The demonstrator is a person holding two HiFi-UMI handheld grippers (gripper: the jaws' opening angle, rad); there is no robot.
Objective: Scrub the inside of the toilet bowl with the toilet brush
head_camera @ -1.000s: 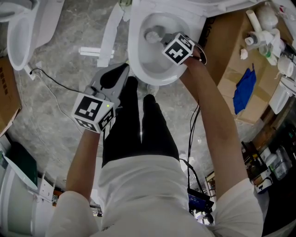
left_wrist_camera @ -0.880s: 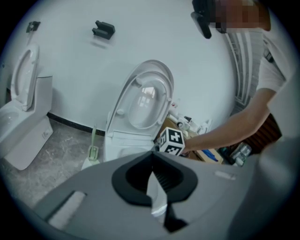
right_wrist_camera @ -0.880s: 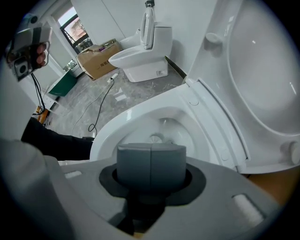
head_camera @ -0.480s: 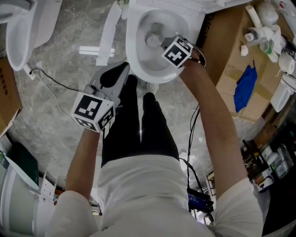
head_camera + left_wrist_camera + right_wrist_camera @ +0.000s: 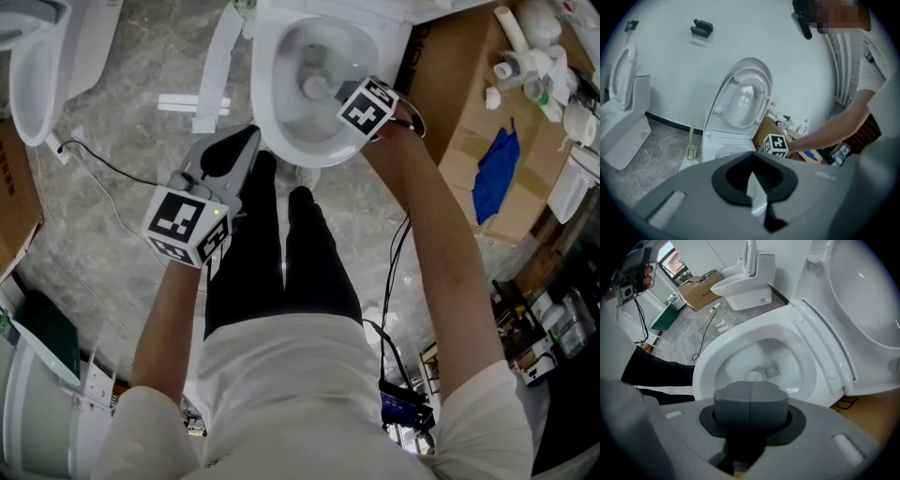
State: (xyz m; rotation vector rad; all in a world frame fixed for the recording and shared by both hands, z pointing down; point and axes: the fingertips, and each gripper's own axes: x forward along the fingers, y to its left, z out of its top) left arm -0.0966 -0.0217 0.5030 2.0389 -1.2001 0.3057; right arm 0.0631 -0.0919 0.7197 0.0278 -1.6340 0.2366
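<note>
The white toilet bowl (image 5: pixel 281 122) stands open at the top of the head view, its lid raised (image 5: pixel 862 291). My right gripper (image 5: pixel 336 94) reaches over the bowl's right rim, shut on the toilet brush handle. The round brush head (image 5: pixel 315 86) sits low in the bowl near the drain, and it shows in the right gripper view just beyond the closed pads (image 5: pixel 754 376). My left gripper (image 5: pixel 246 141) hangs beside the person's left leg, shut and holding nothing, pointing toward the toilet (image 5: pixel 740 108).
A second toilet (image 5: pixel 37 66) stands at the top left. A cardboard box (image 5: pixel 464 103) with a blue cloth (image 5: pixel 495 183) and bottles stands right of the bowl. A black cable (image 5: pixel 103 164) and white strips (image 5: pixel 217 66) lie on the stone floor.
The right gripper has shifted slightly to the right and the brush head has moved a little inside the bowl. The left gripper has stayed where it was.
</note>
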